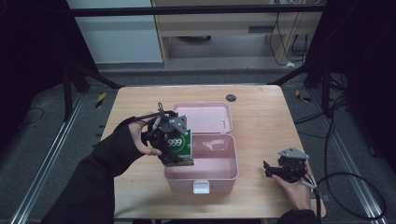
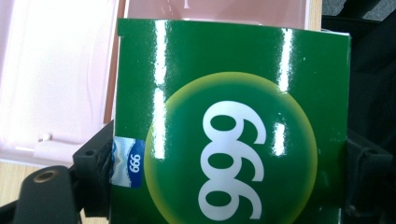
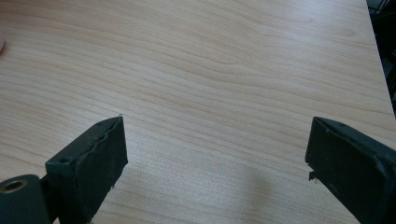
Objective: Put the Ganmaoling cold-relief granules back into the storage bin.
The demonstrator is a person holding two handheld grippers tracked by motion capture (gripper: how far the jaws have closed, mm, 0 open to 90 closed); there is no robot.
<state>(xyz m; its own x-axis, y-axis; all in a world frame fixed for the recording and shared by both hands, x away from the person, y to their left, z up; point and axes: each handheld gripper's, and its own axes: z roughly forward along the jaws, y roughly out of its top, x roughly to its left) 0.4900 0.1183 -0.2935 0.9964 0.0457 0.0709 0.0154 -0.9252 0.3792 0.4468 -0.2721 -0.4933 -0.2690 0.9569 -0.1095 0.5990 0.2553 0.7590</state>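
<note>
Nearest you, at the right front of the pale wood-grain table, your right hand rests with the right gripper low over the surface. In the right gripper view its two blocky black jaws stand spread wide, matte and slightly ragged at the edges, with nothing but bare tabletop between them.

A little farther in, at the middle of the table, sits the pink storage box: smooth moulded plastic, rectangular with rounded corners, a white latch on its near wall. Its lid is thrown back and lies flat on the far side.

Over the box's left edge your left hand holds the left gripper, which is pinching the green carton. The carton is glossy printed card, flat-faced and square-cornered, with a yellow-rimmed round emblem and white "999" numerals; light streaks show on its sheen. In the left gripper view the carton sits squarely between the two jaws, a black pad pressed against each side edge, its far end reaching out past the jaw tips with the pink interior of the box behind it. From above, the carton hangs tilted at the box's left wall, its lower end just over the rim.
</note>
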